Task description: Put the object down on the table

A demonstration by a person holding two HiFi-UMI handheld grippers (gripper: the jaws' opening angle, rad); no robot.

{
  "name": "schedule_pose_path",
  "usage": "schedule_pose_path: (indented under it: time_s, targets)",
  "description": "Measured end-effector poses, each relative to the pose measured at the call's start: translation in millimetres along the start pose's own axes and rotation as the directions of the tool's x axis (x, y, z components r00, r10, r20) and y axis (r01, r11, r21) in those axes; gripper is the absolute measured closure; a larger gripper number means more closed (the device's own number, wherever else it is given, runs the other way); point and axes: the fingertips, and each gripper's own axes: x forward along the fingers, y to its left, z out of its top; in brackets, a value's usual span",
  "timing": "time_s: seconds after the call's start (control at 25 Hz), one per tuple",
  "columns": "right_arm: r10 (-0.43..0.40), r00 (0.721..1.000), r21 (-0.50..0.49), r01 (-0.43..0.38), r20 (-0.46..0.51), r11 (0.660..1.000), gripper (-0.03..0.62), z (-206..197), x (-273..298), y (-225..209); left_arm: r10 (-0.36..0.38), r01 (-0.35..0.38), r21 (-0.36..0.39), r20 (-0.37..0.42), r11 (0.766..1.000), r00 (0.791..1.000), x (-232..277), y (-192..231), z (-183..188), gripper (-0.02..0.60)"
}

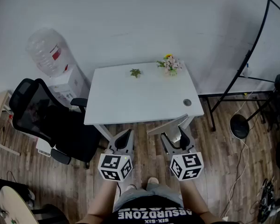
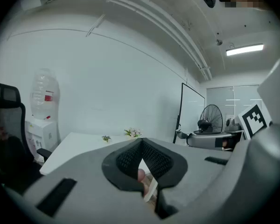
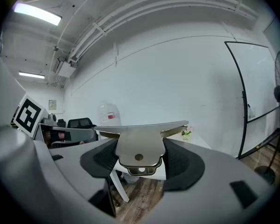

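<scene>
A white table (image 1: pixel 130 101) stands in front of me. My right gripper (image 1: pixel 175 134) is held short of the table's front edge and is shut on a flat metal piece (image 1: pixel 169 124) with a wide thin blade. In the right gripper view the flat metal piece (image 3: pixel 139 148) lies crosswise between the pads of the right gripper (image 3: pixel 139 161), and a small hole shows in its tab. My left gripper (image 1: pixel 126 135) hangs beside it to the left, also short of the table. The left gripper (image 2: pixel 142 143) is shut, with nothing between its tips.
On the table's far side lie a small green sprig (image 1: pixel 135 72) and a bunch of flowers (image 1: pixel 170 65); a round cable hole (image 1: pixel 187 102) sits at its right. A black office chair (image 1: pixel 42 120) and a water dispenser (image 1: pixel 51 55) stand left, a whiteboard (image 1: pixel 270 45) and a fan base (image 1: pixel 239 126) right.
</scene>
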Motion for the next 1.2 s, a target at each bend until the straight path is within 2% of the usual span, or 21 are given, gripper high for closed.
schedule_pose_path:
  time_s: [0.48,0.84,1.2]
  targets:
    - [0.03,0.999,0.008,-0.03,-0.04,1.0,0.309,-18.4,5.1,-9.6,0.01,-0.011,-0.023,-0.041,1.0,0.999,7.9,-10.3,-29.4,0.577]
    - [0.053,0.997,0.02,-0.052,-0.052,0.998,0.309,-17.9,35.8,-13.6,0.043,-0.046,-0.049,-0.055,0.998,0.998,23.5,12.2,-35.2,0.577]
    - [0.066,0.998,0.005,-0.066,-0.02,0.998,0.309,8.0,84.8,-23.4,0.03,-0.032,-0.053,-0.046,0.998,0.998,70.8,39.8,-20.7,0.577]
